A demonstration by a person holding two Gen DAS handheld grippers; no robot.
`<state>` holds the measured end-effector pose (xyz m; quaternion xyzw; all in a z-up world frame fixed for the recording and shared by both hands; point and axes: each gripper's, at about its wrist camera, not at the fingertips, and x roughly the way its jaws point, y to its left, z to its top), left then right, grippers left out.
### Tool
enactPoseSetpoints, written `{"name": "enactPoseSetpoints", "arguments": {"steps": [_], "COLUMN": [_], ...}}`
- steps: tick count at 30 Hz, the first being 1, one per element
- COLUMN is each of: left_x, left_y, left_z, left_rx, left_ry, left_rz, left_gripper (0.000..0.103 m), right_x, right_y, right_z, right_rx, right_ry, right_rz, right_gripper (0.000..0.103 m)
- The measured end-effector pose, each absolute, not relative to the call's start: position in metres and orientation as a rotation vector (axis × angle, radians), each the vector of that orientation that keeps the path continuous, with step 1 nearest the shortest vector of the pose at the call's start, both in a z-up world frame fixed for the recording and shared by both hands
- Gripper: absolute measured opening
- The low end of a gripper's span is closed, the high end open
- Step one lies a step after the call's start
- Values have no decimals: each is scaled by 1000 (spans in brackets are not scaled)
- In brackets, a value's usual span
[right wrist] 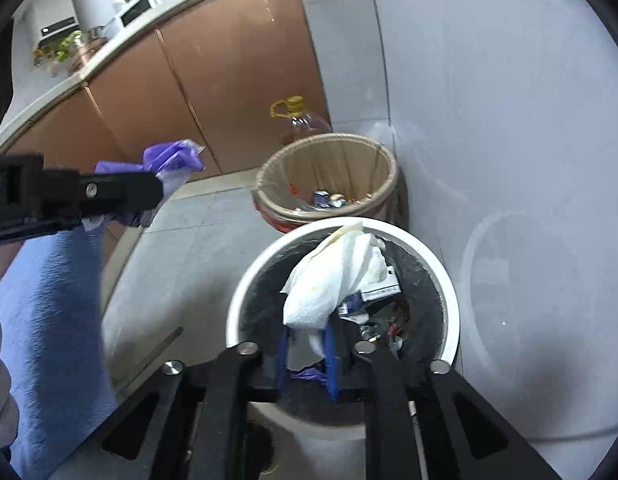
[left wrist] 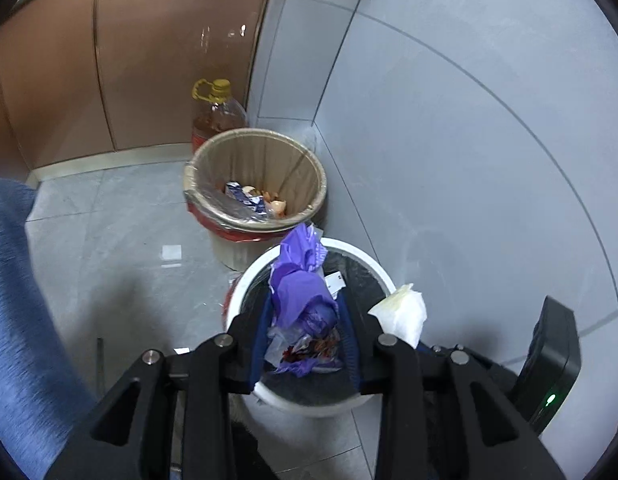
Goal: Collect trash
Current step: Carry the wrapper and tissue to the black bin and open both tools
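My left gripper (left wrist: 305, 304) is shut on a crumpled purple plastic bag (left wrist: 301, 292) with clear and printed wrappers hanging under it. It hangs over the near rim of a white bin (left wrist: 349, 248) lined in black. My right gripper (right wrist: 307, 332) is shut on a white paper towel (right wrist: 333, 280), which hangs over the same white bin (right wrist: 237, 300). Wrappers and paper scraps lie inside the bin. In the right wrist view the purple bag (right wrist: 169, 160) shows at the left in the other gripper's black fingers (right wrist: 121, 190). The paper towel (left wrist: 401, 312) also shows in the left wrist view.
A beige bin (left wrist: 257, 136) with a clear liner and food scraps stands just behind the white one, in the corner. An oil bottle (left wrist: 219, 112) with a yellow cap stands behind it against brown cabinets (left wrist: 149, 60). A grey tiled wall (left wrist: 469, 120) runs along the right. Blue fabric (left wrist: 17, 280) fills the left.
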<state>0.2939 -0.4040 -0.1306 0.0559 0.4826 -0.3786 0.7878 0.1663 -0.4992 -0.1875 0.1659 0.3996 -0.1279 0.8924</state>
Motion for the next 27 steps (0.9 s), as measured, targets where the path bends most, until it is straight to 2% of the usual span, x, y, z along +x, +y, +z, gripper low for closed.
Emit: {"name": "enactPoseSetpoints", "arguments": {"steps": [5, 13, 21, 27], "left_x": [304, 304, 279, 250], "left_y": [-428, -421, -367, -313], "left_z": [-144, -143, -98, -62], "left_rx": [111, 96, 103, 98], "left_ry": [1070, 1066, 928, 789], "left_rz": [-820, -813, -737, -662], "left_gripper": [42, 42, 42, 42], "right_x": [168, 158, 141, 123], "right_y": [-509, -507, -485, -452], "right_z": [-203, -207, -174, -134], "right_rx": [383, 407, 405, 355], "right_ry": [851, 856, 799, 724], "right_rz": [-297, -316, -319, -321], "right_gripper": [40, 48, 57, 72]}}
